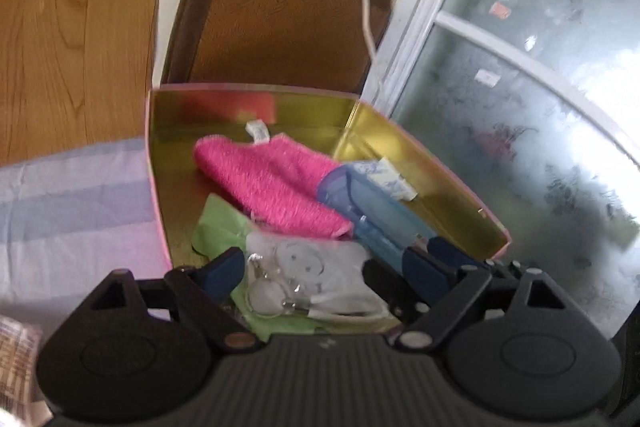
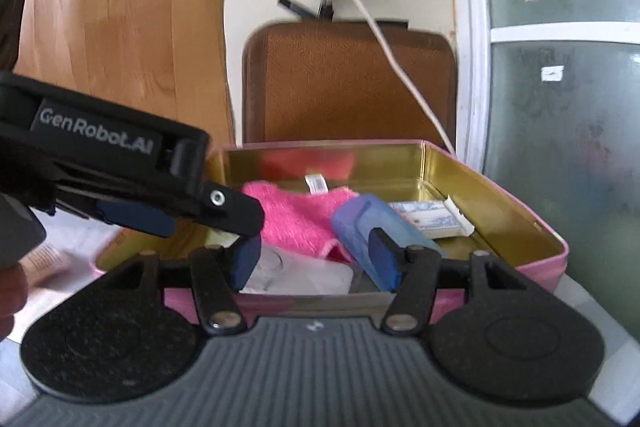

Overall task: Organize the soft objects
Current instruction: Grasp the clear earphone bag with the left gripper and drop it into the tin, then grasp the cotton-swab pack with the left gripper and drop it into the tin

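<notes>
A striped lilac bedsheet (image 1: pixel 72 203) carries the pink tin box (image 2: pixel 536 227), with a brown case (image 2: pixel 348 83) standing behind it against the wall.

My left gripper (image 1: pixel 324 267) hangs with fingers apart inside the box, over a clear plastic packet (image 1: pixel 304 267) lying on green paper (image 1: pixel 218 227). My right gripper (image 2: pixel 316 259) is spread too, at the near wall, holding nothing.

Beyond them the fuzzy pink cloth (image 1: pixel 272 183) lies folded on the gold floor, white tag up, a blue plastic case (image 2: pixel 360 219) touching its right edge.
</notes>
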A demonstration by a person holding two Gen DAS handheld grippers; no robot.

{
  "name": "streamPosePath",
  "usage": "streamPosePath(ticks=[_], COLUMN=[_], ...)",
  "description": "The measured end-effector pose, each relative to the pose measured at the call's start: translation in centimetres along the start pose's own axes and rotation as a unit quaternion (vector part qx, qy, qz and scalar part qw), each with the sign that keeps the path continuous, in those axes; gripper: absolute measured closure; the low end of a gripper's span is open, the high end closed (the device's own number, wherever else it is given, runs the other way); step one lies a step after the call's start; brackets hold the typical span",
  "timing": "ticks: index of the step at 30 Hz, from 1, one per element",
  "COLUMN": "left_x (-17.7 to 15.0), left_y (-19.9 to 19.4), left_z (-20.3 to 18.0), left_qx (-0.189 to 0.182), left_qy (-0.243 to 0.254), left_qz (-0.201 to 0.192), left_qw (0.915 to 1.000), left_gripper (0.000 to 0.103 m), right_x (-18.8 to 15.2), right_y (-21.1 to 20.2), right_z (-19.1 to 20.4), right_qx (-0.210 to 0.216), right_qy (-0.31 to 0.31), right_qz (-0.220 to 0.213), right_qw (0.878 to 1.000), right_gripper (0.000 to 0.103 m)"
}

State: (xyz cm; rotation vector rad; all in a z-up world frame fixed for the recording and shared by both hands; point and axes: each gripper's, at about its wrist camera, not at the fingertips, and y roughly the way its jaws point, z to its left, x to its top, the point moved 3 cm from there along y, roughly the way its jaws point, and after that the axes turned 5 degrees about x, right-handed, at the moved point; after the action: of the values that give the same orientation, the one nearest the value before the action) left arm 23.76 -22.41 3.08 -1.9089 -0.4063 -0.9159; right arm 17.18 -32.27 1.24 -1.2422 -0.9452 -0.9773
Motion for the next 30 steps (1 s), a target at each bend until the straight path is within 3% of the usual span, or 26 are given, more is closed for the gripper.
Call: streamPosePath(ticks=[6,9,11,14,16,18,22,27,30], left_x=[0.1,-0.8,-1.8,-4.6,-6.6,-8.6,-11.1,-11.9,-12.3], left_y=[-6.1,-11.4,-14.2,-17.6,-18.8,-19.2,-19.2,-19.7,-20.2], left_z=[0.9,3.5,5.9,10.9,14.4,17.6,21.8,23.8,24.3], left_qx=[-0.03,-0.049,-0.033,0.024,0.07,0.092,0.089,0.08,0.073], left_qy=[-0.006,-0.033,-0.048,-0.083,-0.115,-0.159,-0.23,-0.245,-0.248], left_qz=[-0.052,-0.092,-0.111,-0.124,-0.117,-0.1,-0.081,-0.087,-0.097], left_qw=[0.9982,0.994,0.9921,0.9886,0.9839,0.9779,0.9657,0.9622,0.961], left_gripper=[0.015,0.014,0.014,0.014,0.015,0.016,0.02,0.02,0.02], right_x=[1.1,1.3,1.1,0.3,-0.2,-0.7,-0.7,-1.2,-1.8], right_y=[-4.7,-7.0,-7.8,-7.1,-5.5,-3.5,1.8,7.8,9.2], right_z=[0.5,2.1,4.1,8.5,11.6,14.3,16.5,18.4,19.8], right_qx=[0.034,0.085,0.137,0.206,0.237,0.252,0.255,0.234,0.26], right_qy=[0.044,0.049,0.046,0.019,0.003,-0.008,0.049,0.095,0.127], right_qz=[-0.044,-0.058,-0.048,-0.004,0.027,0.058,0.122,0.199,0.224], right_qw=[0.997,0.993,0.988,0.978,0.971,0.966,0.958,0.947,0.931], right_gripper=[0.041,0.043,0.049,0.052,0.052,0.052,0.052,0.052,0.068])
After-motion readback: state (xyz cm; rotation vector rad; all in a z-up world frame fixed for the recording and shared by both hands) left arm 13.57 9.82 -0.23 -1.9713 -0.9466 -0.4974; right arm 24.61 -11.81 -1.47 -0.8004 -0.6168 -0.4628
